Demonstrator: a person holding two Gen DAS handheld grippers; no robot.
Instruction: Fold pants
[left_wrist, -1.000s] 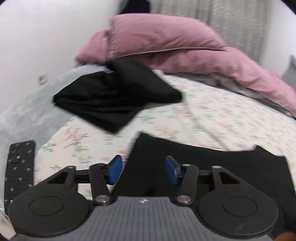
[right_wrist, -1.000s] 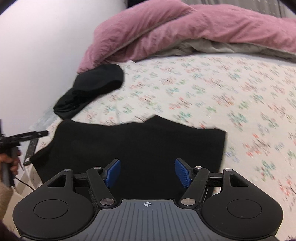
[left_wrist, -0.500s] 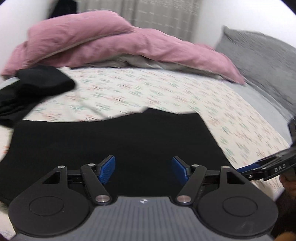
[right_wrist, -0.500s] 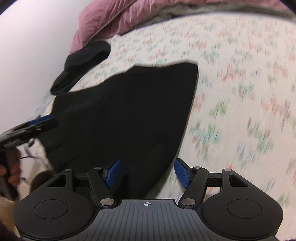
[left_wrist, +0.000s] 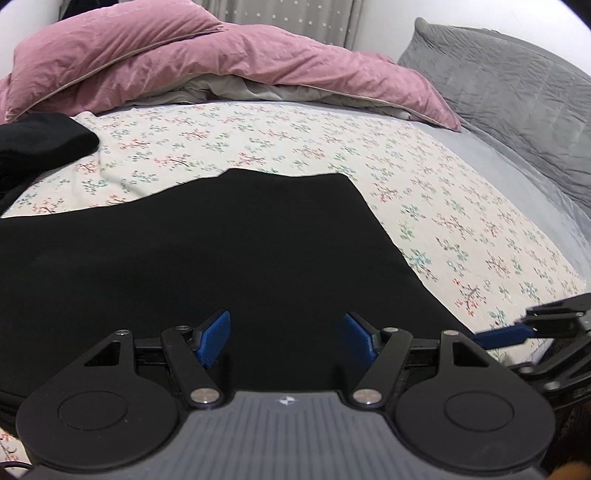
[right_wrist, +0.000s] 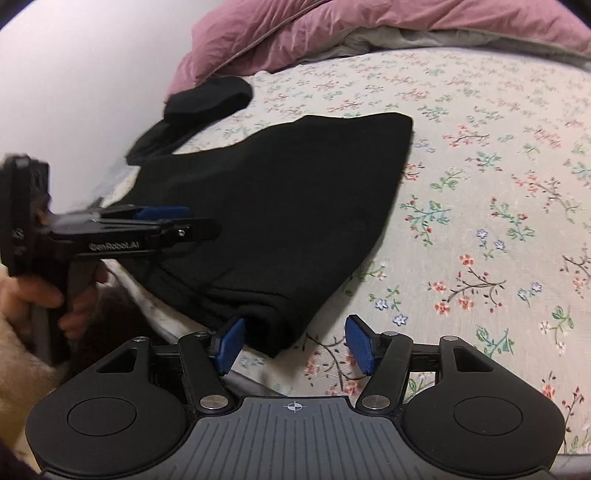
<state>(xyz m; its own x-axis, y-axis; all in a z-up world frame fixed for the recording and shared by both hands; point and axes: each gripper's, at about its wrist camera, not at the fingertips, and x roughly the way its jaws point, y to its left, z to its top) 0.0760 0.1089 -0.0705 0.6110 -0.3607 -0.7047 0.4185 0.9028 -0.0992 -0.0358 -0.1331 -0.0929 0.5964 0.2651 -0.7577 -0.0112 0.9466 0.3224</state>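
Note:
The black pants lie folded flat on the flowered bed sheet, near the bed's front edge. My left gripper is open and empty, just above the pants' near part. My right gripper is open and empty, its jaws on either side of the pants' near right corner. The pants also fill the middle of the right wrist view. The left gripper shows from the side in the right wrist view, over the pants' left part. One right fingertip shows at the right of the left wrist view.
A second black garment lies crumpled at the far left of the bed. A pink duvet is heaped along the back. A grey pillow stands at the back right. A white wall runs along the left.
Both grippers have swung right and closer to the pants' near edge. The right gripper now sits at the pants' near right corner. Both stay open.

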